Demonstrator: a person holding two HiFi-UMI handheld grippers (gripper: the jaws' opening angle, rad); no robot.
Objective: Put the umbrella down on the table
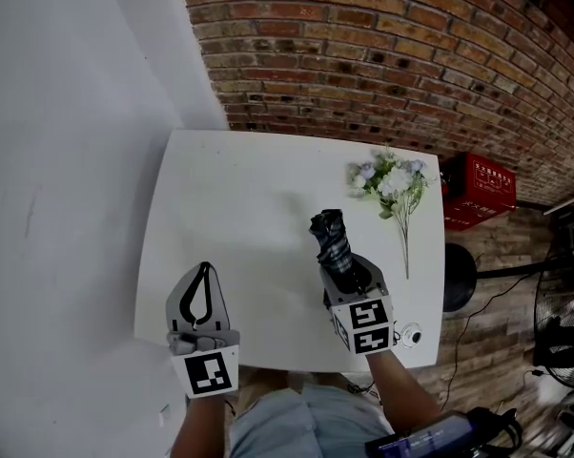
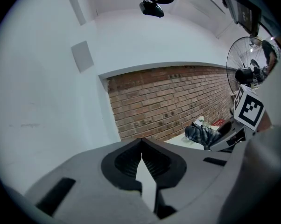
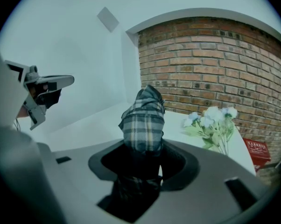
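Head view: my right claw [image 1: 342,267] pinches the folded umbrella [image 1: 330,234] over the white table [image 1: 230,198], with my left claw [image 1: 206,268] well apart. Left gripper view: my jaws are pressed together, holding nothing. Right gripper view: my jaws clamp the plaid umbrella, which sticks out towards the wall, with flowers [image 3: 210,125] on the table beyond.

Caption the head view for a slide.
Right gripper holds a folded plaid umbrella over the white table; left gripper shut, empty; flowers lie beyond.
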